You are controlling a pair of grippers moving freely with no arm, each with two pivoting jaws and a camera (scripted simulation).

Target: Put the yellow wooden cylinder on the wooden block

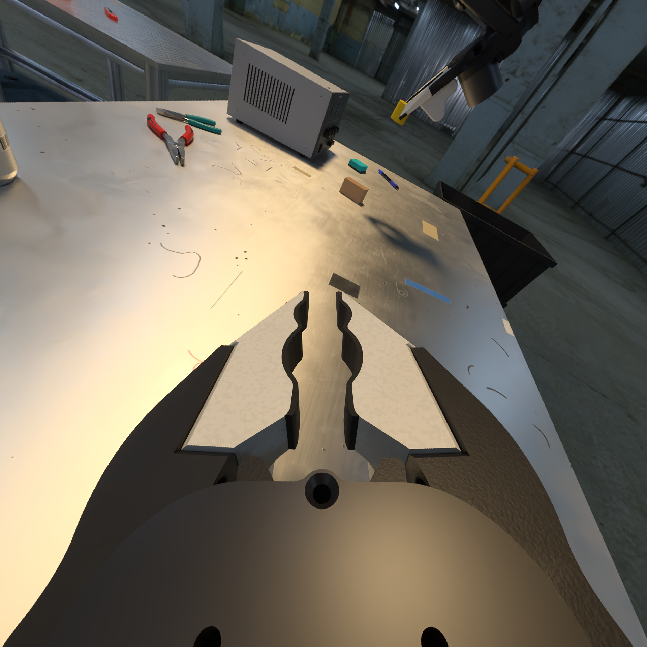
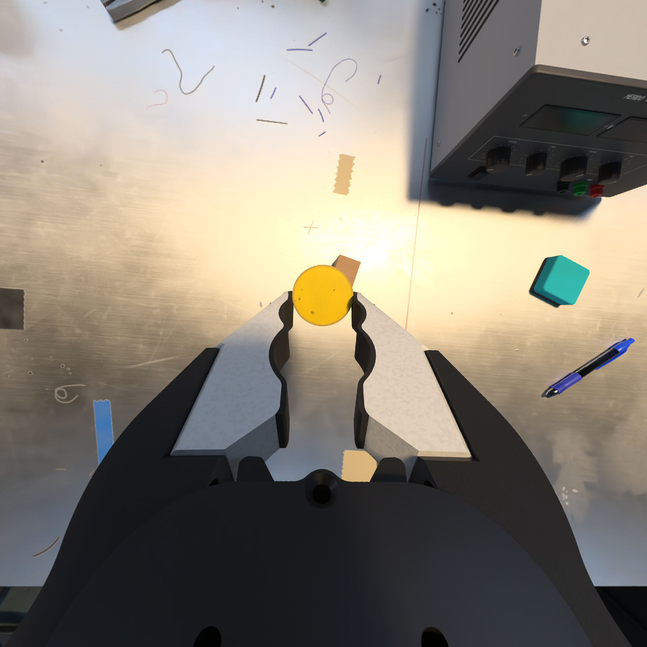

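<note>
My right gripper (image 2: 322,297) is shut on the yellow wooden cylinder (image 2: 322,296), whose round end face points at the camera. It holds the cylinder high above the metal table (image 2: 175,227). The brown wooden block (image 2: 348,268) lies on the table below, and the cylinder hides most of it. In the left wrist view the right gripper (image 1: 402,113) hangs at the upper right with the cylinder (image 1: 398,111) well above the block (image 1: 353,189). My left gripper (image 1: 322,297) is low over the near table with its jaws a little apart and nothing between them.
A grey power supply box (image 1: 287,101) stands behind the block. A teal block (image 1: 357,165) and a blue pen (image 1: 388,179) lie close beside the block. Two pliers (image 1: 171,136) lie far left. A black bin (image 1: 500,245) sits beyond the table's right edge.
</note>
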